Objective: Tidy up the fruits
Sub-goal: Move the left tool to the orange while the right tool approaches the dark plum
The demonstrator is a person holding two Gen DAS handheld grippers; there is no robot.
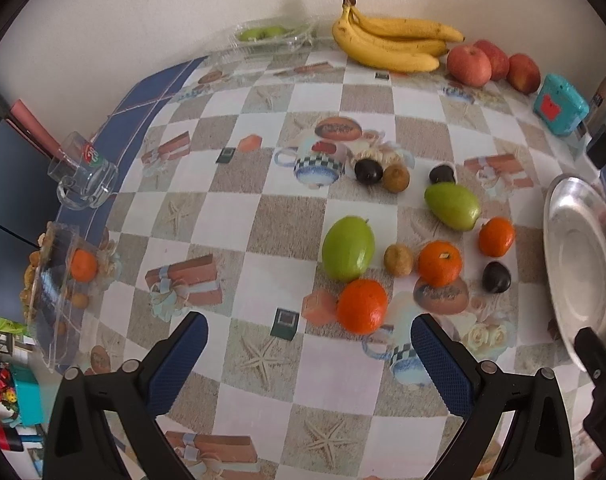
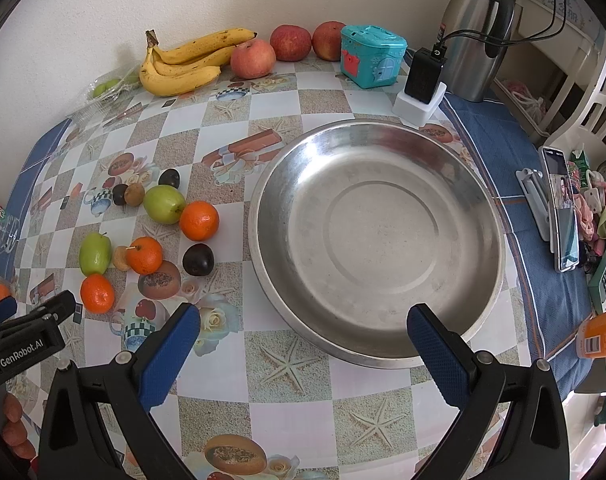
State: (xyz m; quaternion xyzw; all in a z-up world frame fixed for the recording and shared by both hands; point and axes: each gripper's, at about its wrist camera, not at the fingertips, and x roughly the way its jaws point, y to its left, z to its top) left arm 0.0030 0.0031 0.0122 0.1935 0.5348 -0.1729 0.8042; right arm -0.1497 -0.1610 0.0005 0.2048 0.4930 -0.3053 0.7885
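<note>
Loose fruit lies on the checked tablecloth: an orange (image 1: 361, 305) nearest my left gripper (image 1: 309, 338), two more oranges (image 1: 439, 263), two green fruits (image 1: 347, 248), small brown fruits (image 1: 399, 259) and dark plums (image 1: 496, 277). My left gripper is open and empty, just short of the near orange. A wide steel bowl (image 2: 479, 200) sits empty in front of my right gripper (image 2: 303, 330), which is open with its right finger over the bowl's near rim. Bananas (image 2: 183, 65) and red apples (image 2: 253, 58) rest by the wall.
A teal tin (image 2: 373, 56), a charger (image 2: 423, 74) and a steel flask (image 2: 477, 28) stand at the back right. A phone (image 2: 561, 208) leans at the right edge. A glass mug (image 1: 85, 170) and a clear box holding an orange (image 1: 83, 266) sit at the left edge.
</note>
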